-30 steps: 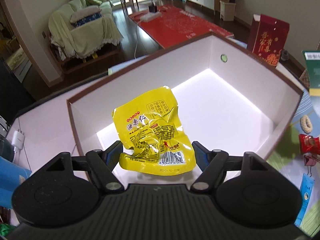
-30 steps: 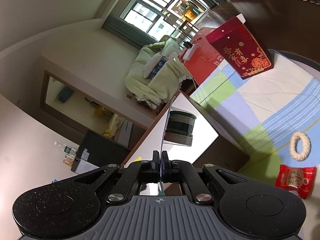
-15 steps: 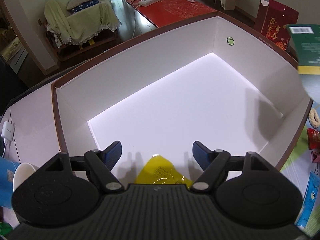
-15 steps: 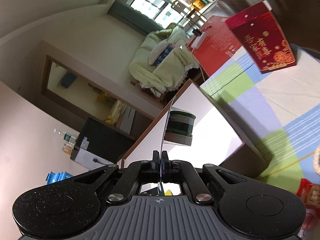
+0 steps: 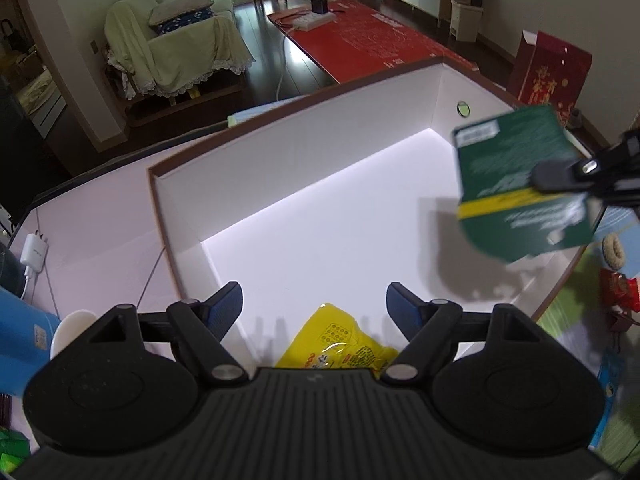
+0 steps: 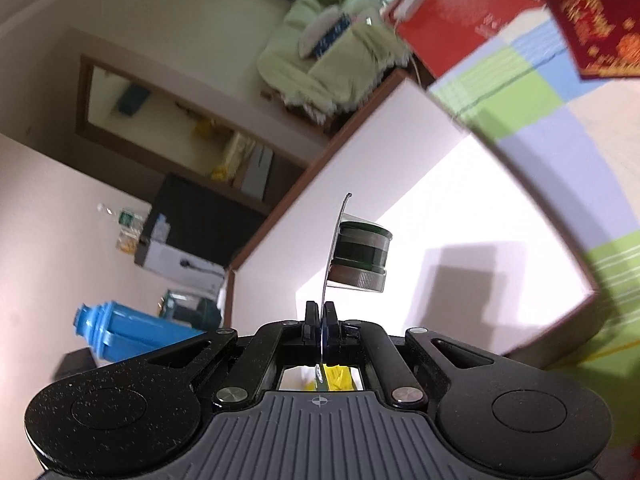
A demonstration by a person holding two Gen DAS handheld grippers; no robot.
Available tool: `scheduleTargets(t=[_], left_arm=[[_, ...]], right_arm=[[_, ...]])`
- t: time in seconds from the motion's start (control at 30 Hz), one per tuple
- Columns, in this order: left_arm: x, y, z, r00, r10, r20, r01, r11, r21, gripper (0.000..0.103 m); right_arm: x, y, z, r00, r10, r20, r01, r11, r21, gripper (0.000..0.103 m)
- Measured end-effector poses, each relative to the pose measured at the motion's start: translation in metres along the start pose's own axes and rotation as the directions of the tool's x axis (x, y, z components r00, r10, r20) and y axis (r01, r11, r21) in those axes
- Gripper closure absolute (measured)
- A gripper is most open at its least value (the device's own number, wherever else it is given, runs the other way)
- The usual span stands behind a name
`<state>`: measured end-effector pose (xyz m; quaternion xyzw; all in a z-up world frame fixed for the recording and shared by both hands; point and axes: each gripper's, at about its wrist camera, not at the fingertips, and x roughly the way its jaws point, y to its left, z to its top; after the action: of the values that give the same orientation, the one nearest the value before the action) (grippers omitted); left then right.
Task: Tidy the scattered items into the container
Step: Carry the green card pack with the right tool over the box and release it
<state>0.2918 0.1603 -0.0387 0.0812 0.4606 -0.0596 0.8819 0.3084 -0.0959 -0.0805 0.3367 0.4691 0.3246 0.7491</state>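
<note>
A white box with a brown rim fills the left wrist view. A yellow snack packet lies on its floor, just below my left gripper, which is open and holds nothing. My right gripper reaches in from the right, over the box's right side, shut on a green carded pack. In the right wrist view that gripper pinches the card's thin edge. The pack's round green blister juts out above the box. The yellow packet shows through the gap below the fingers.
A red gift bag stands behind the box. To the right of the box, a beaded ring and a red packet lie on the checked cloth. A white charger and a blue bottle sit left of the box.
The yellow packet has dropped from between my left gripper's open fingers onto the box floor. My right gripper has swung in over the box with the green pack.
</note>
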Motion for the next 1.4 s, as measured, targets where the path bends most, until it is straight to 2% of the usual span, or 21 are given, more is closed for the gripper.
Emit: scheduleTargets(t=[0.1, 0.2, 0.37, 0.67, 0.77, 0.83, 0.87, 0.93, 1.0, 1.13, 1.23, 1.3, 1.4], left_arm=[[-0.008, 0.006, 0.0, 1.0, 0.013, 0.009, -0.013, 1.0, -0.004, 0.026], [-0.01, 0.008, 0.001, 1.0, 0.022, 0.013, -0.022, 1.0, -0.002, 0.026], [-0.008, 0.008, 0.003, 1.0, 0.025, 0.017, -0.025, 1.0, -0.008, 0.026], [-0.007, 0.007, 0.004, 1.0, 0.027, 0.017, -0.027, 1.0, -0.001, 0.025], [-0.007, 0.007, 0.003, 0.999, 0.031, 0.013, -0.031, 1.0, 0.002, 0.025], [-0.007, 0.007, 0.002, 0.999, 0.037, 0.012, -0.037, 0.999, 0.004, 0.025], [-0.008, 0.006, 0.002, 0.999, 0.039, 0.011, -0.039, 0.999, 0.005, 0.025], [-0.009, 0.006, 0.001, 0.999, 0.04, 0.01, -0.04, 0.999, 0.006, 0.025], [-0.01, 0.004, 0.0, 0.999, 0.044, 0.008, -0.044, 0.999, 0.009, 0.024], [-0.014, 0.0, -0.004, 0.999, 0.043, 0.005, -0.043, 0.999, 0.016, 0.024], [-0.018, -0.003, -0.007, 0.999, 0.044, 0.004, -0.044, 0.999, 0.024, 0.023], [-0.021, -0.006, -0.009, 0.999, 0.045, 0.003, -0.045, 0.999, 0.027, 0.023], [-0.025, -0.01, -0.012, 0.999, 0.042, 0.003, -0.042, 0.999, 0.026, 0.023]], right_arm=[[0.02, -0.003, 0.003, 0.998, -0.028, -0.06, 0.028, 1.0, -0.009, 0.103], [0.033, 0.003, 0.005, 0.991, -0.078, -0.112, 0.07, 0.995, -0.068, 0.103], [0.051, 0.013, 0.006, 0.963, -0.165, -0.213, 0.126, 0.975, -0.182, 0.103], [0.075, 0.028, 0.002, 0.914, -0.221, -0.341, 0.104, 0.939, -0.329, 0.103], [0.086, 0.033, 0.002, 0.887, -0.252, -0.386, 0.101, 0.923, -0.371, 0.103], [0.094, 0.04, 0.003, 0.876, -0.322, -0.36, 0.157, 0.894, -0.419, 0.053], [0.095, 0.043, 0.003, 0.874, -0.356, -0.331, 0.189, 0.876, -0.445, 0.013], [0.089, 0.051, 0.002, 0.891, -0.366, -0.268, 0.201, 0.848, -0.49, 0.012], [0.085, 0.054, 0.001, 0.886, -0.38, -0.266, 0.202, 0.832, -0.517, 0.012], [0.083, 0.057, -0.007, 0.847, -0.47, -0.247, 0.25, 0.764, -0.595, 0.012], [0.076, 0.061, -0.015, 0.817, -0.537, -0.209, 0.287, 0.693, -0.661, 0.012], [0.068, 0.063, -0.018, 0.809, -0.559, -0.179, 0.304, 0.66, -0.686, 0.012], [0.058, 0.067, -0.02, 0.809, -0.565, -0.16, 0.317, 0.65, -0.691, 0.012]])
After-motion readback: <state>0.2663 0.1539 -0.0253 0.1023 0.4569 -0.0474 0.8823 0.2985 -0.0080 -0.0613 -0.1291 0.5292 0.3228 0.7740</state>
